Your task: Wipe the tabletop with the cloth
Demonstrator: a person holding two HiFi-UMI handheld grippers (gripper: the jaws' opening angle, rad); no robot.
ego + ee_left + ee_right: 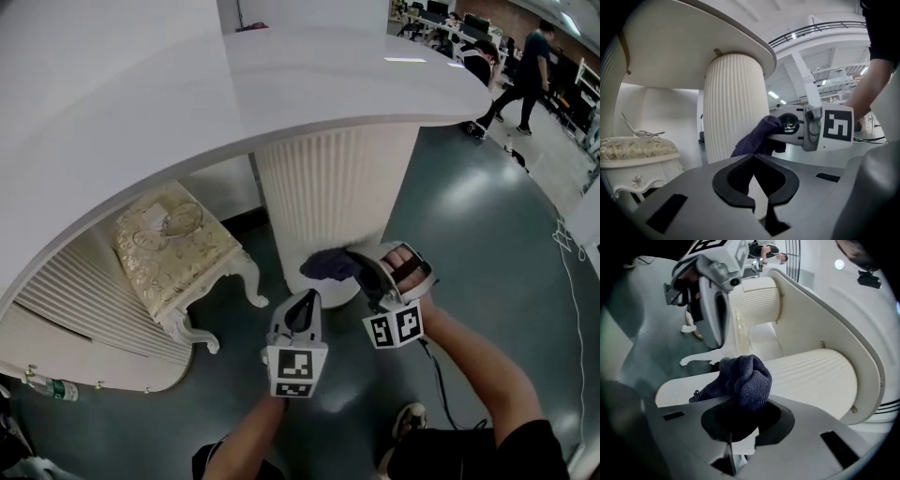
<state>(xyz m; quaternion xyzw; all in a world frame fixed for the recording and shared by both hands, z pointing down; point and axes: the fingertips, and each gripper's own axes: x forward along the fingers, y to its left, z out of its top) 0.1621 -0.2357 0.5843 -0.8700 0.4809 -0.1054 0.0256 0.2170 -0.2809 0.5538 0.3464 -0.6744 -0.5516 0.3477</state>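
A dark blue cloth [328, 264] hangs bunched from my right gripper [361, 266], which is shut on it. Both grippers are held low, under the level of the white curved tabletop [309, 75], in front of its ribbed pedestal [333, 187]. In the right gripper view the cloth [746, 379] bulges out above the jaws. My left gripper [305, 302] is just left of the cloth and apart from it, shut with nothing in it. Seen in the left gripper view, the cloth [758, 138] dangles ahead from the right gripper [782, 131].
A small ornate white stool with a gold cushion [173, 244] stands under the table's left part. A bottle [47, 386] lies at the lower left. The floor is dark green with a cable [567, 272] at the right. People [530, 66] move about in the far right background.
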